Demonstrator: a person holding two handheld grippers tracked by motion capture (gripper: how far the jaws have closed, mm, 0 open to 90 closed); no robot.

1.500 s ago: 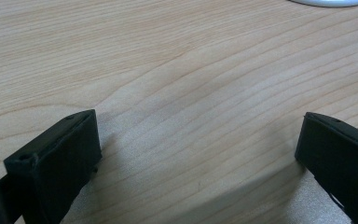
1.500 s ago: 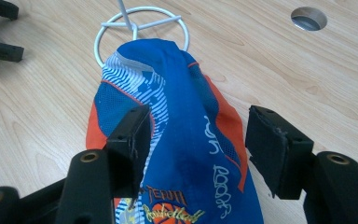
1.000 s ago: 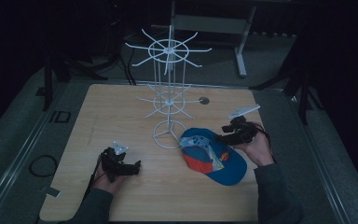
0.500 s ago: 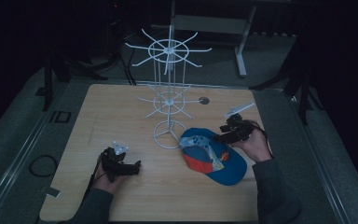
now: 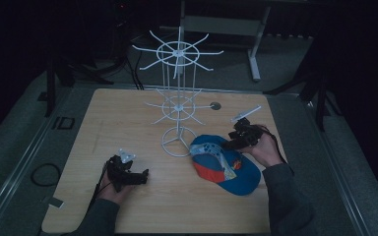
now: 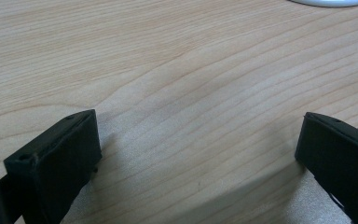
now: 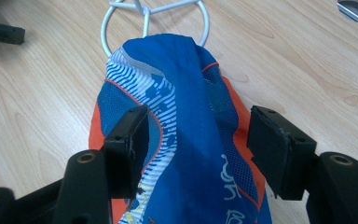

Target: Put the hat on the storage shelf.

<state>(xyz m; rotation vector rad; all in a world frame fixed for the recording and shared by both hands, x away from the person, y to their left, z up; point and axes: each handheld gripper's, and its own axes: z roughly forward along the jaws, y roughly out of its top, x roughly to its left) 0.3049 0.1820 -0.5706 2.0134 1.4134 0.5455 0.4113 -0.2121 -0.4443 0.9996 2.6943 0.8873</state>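
Note:
A blue and orange cap [image 5: 226, 162] lies on the wooden table [image 5: 123, 118], just right of the round base of a white wire rack [image 5: 178, 105]. My right gripper [image 5: 232, 142] hovers at the cap's far side. In the right gripper view this gripper [image 7: 200, 135] is open, and its jaws straddle a raised blue fold of the cap [image 7: 191, 102] without pinching it. The rack's base ring [image 7: 154, 14] lies just beyond the cap. My left gripper [image 5: 140, 176] rests low at the front left. It is open [image 6: 198, 135] over bare wood.
The rack has two tiers of spoke arms, and the upper tier [image 5: 177, 49] stands high above the table. A metal grommet [image 5: 215, 105] sits in the table behind the rack. Dark floor and stand legs surround the table.
My right gripper has edged left and closer onto the cap. The left gripper and the cap stay where they were.

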